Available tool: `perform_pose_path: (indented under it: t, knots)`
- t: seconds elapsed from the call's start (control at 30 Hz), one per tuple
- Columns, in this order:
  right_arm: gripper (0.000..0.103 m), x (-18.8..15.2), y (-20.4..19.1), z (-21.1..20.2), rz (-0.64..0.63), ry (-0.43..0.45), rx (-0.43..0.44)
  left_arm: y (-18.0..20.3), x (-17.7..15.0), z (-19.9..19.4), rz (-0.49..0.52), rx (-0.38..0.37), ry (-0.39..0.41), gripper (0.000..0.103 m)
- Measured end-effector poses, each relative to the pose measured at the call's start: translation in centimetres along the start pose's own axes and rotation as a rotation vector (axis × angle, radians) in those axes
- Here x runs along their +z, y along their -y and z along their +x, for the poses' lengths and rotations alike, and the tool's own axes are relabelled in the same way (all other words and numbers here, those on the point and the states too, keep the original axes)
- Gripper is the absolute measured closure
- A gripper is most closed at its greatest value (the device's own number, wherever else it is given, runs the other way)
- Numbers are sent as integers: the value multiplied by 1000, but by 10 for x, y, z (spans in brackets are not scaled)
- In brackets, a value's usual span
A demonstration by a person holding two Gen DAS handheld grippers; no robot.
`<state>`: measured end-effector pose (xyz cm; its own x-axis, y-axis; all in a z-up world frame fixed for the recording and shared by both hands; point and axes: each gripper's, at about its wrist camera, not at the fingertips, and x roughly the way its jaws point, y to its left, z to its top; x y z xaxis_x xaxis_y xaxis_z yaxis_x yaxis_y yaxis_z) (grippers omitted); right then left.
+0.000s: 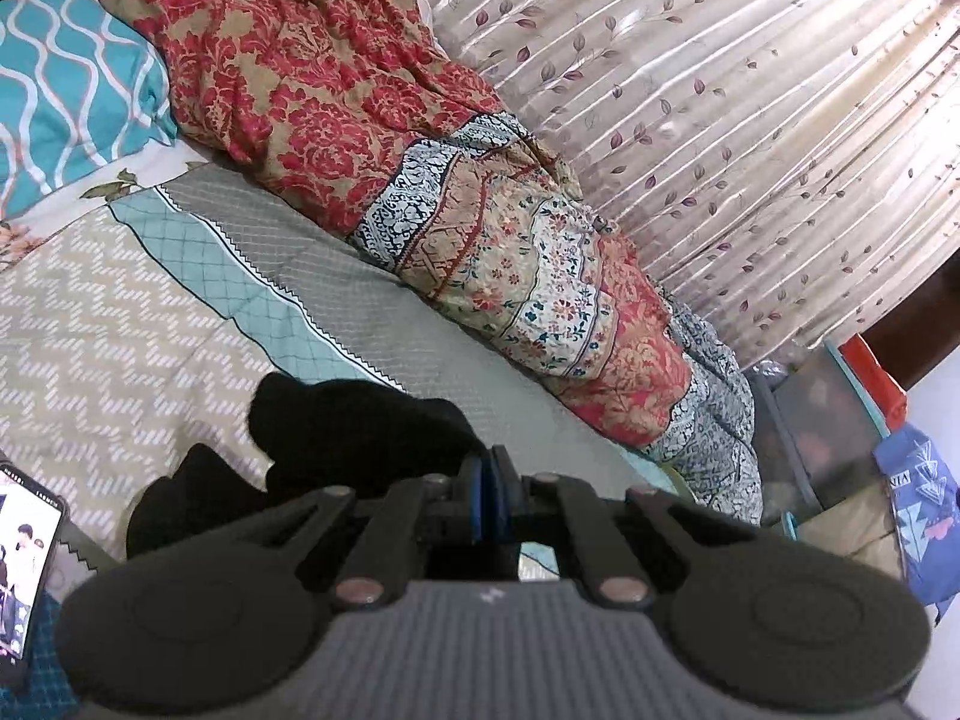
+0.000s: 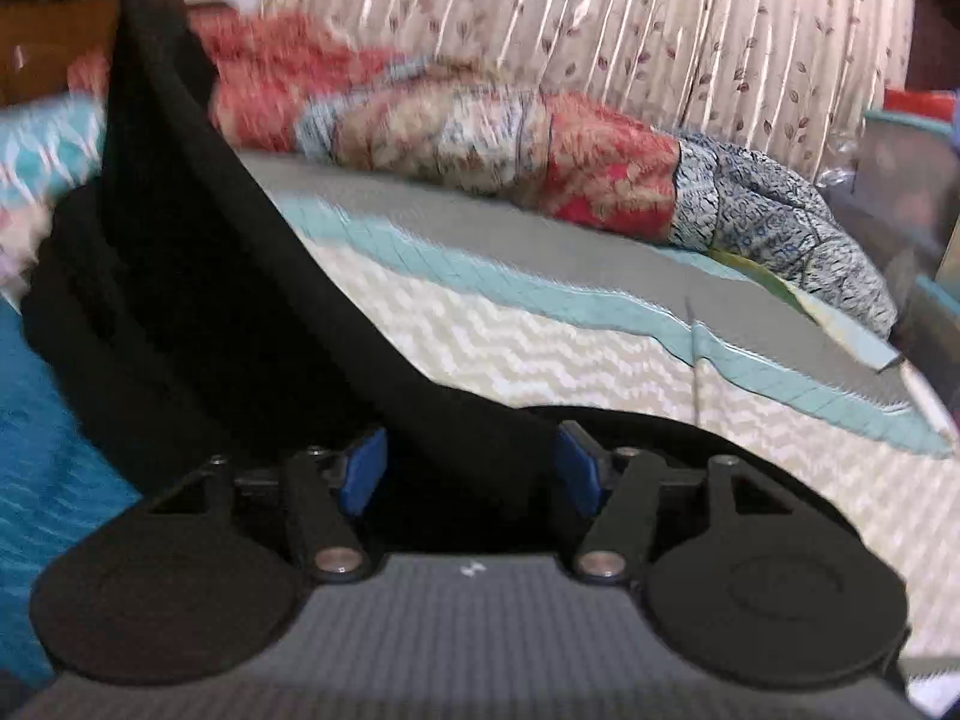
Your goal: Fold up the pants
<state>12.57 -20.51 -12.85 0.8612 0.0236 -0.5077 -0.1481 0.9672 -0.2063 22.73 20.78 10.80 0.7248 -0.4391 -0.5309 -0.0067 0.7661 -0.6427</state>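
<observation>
Two grippers work the black pants [image 2: 198, 276] on the bed [image 2: 540, 336]. Our left gripper [image 1: 491, 498] is pinched fully closed, with dark cloth bunched just beyond its fingertips. Our right gripper [image 2: 471, 468] stands parted, fabric between its pads untouched. We should close on one edge and keep the fold taut.

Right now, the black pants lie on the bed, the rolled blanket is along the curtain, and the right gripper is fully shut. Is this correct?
Not quite. The right gripper is open: the right wrist view shows its blue pads wide apart, with the black pants between them. The rest is correct.
</observation>
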Motion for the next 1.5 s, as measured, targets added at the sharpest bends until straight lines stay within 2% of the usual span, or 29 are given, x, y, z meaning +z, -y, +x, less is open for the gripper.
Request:
perform_pose_path:
  t: [0.03,0.07,0.1,0.13,0.2,0.3,0.43,0.53,0.6,0.63,0.67,0.7,0.73,0.77,0.8,0.87,0.93,1.03,1.1,1.2,1.33,1.4,1.43,1.5]
  knots:
    - [59,-4,13,10,-18,-43,-20,0,-1,-1,1,-4,-1,99]
    - [82,-6,19,18,-16,-82,-31,-1,-1,-2,1,-8,-4,99]
    - [97,-5,30,24,18,-116,-40,-2,-2,-2,0,-12,-9,99]
    - [97,-2,47,19,92,-106,-41,-2,-2,-2,2,-18,-11,99]
    - [97,18,77,6,203,-19,-84,0,-1,1,13,-26,-8,99]
    - [97,63,116,-7,248,124,-171,3,5,11,2,-45,1,99]
    - [97,126,145,-1,216,245,-252,11,17,36,-15,-70,15,99]
    - [97,172,159,33,164,275,-281,17,36,65,-23,-59,55,99]
    - [96,197,167,71,144,242,-285,19,49,89,-26,-28,99,97]
    - [83,204,168,93,143,205,-280,19,53,102,-17,-3,117,94]
    - [73,206,168,115,146,145,-271,19,55,122,5,46,125,75]
    - [54,207,170,141,159,62,-274,17,55,141,33,97,97,45]
    - [53,201,170,164,180,-22,-289,14,53,162,50,176,47,43]
    - [53,193,168,180,193,-90,-285,6,46,179,49,249,-13,54]
    - [53,181,166,188,205,-130,-269,-4,37,187,46,260,-68,56]
    - [53,148,160,182,249,-140,-196,-26,20,181,39,217,-110,54]
    - [53,114,158,164,288,-154,-118,-45,6,161,36,215,-114,51]
    - [52,69,165,115,346,-148,-69,-72,-12,116,29,250,-98,39]
    - [52,45,176,74,430,-125,-53,-85,-23,89,28,292,-82,19]
    - [51,13,185,13,584,-80,-18,-100,-43,56,12,322,-87,4]
    - [51,-33,179,-47,710,-73,6,-118,-68,49,-49,310,-154,2]
    - [51,-49,169,-69,681,-81,-68,-125,-82,52,-88,306,-198,2]
    - [49,-53,167,-67,663,-89,-105,-128,-87,55,-114,296,-217,2]
    - [43,-66,163,-73,671,-115,-128,-131,-96,61,-158,268,-247,2]
